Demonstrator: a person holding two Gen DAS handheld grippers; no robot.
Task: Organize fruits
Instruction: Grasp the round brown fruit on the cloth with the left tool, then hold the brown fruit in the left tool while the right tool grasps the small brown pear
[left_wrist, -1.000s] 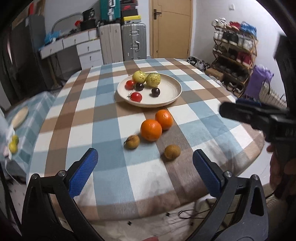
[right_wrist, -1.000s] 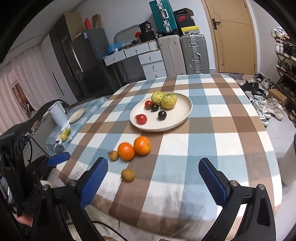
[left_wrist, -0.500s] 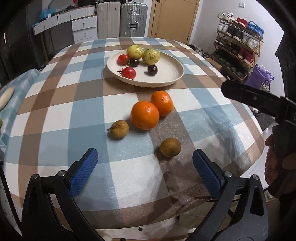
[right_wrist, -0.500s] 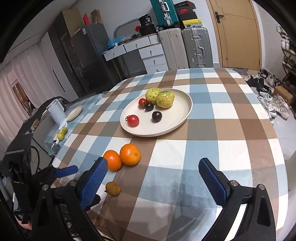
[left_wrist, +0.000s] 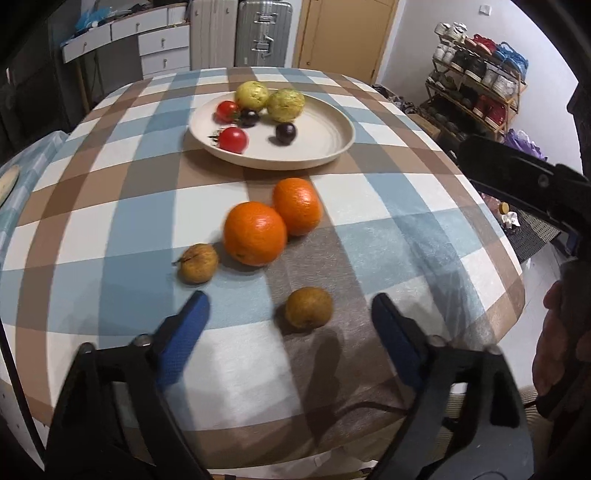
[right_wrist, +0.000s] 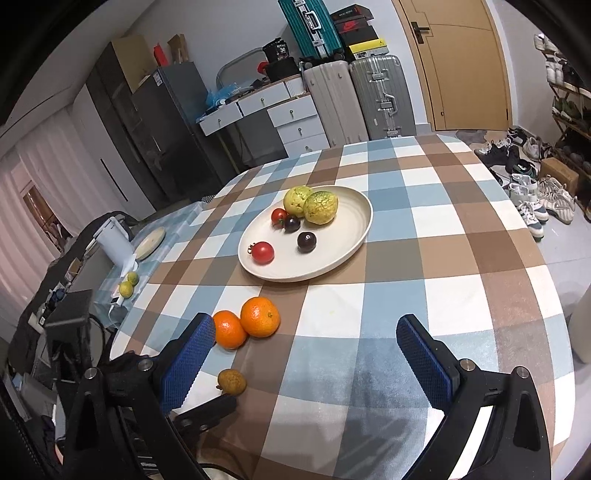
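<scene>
left gripper (left_wrist: 290, 314) hangs spread wide and empty, framing the nearest small brown fruit (left_wrist: 308, 307) on the surface (left_wrist: 424, 236). right gripper (right_wrist: 306, 347) is likewise agape, holding nothing. beyond sit two oranges (left_wrist: 255, 238), then the plate (left_wrist: 332, 147). looks like the reach; next it must drop and pinch gently.

Since a second ago, we have brought our left gripper (left_wrist: 288, 317) low and close to the table edge, so the near brown fruit (left_wrist: 308, 307) now sits between its spread fingers at lower centre. Our right gripper (right_wrist: 306, 350) has moved forward too; the oranges (right_wrist: 259, 316) sit nearer its left finger.
</scene>
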